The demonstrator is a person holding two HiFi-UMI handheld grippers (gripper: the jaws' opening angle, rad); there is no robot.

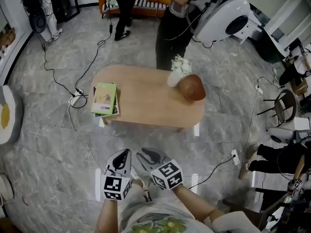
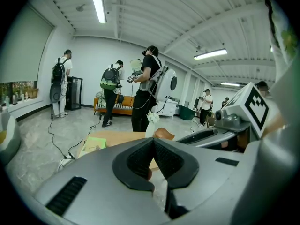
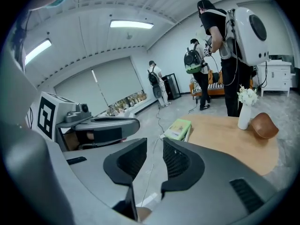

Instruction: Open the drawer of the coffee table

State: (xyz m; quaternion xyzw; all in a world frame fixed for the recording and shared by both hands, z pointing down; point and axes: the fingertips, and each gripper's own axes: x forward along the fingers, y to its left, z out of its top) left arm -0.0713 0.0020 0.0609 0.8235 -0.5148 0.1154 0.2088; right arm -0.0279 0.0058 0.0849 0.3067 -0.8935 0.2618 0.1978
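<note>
The oval wooden coffee table (image 1: 146, 98) stands on the grey floor ahead of me, with its long front side (image 1: 150, 124) facing me. I cannot make out a drawer front from here. Both grippers hang low in the head view, well short of the table. My left gripper (image 1: 124, 152) is shut, pads together and nothing in them (image 2: 153, 142). My right gripper (image 1: 146, 154) stands beside it with a narrow gap between its pads and nothing in it (image 3: 154, 146). The table also shows in the left gripper view (image 2: 117, 137) and the right gripper view (image 3: 225, 139).
On the table lie a green book (image 1: 105, 98), a white vase of flowers (image 1: 177, 73) and a brown bowl (image 1: 193, 87). Cables and a power strip (image 1: 77, 93) cross the floor at the left. A person (image 1: 175, 18) stands behind the table. Chairs stand at the right.
</note>
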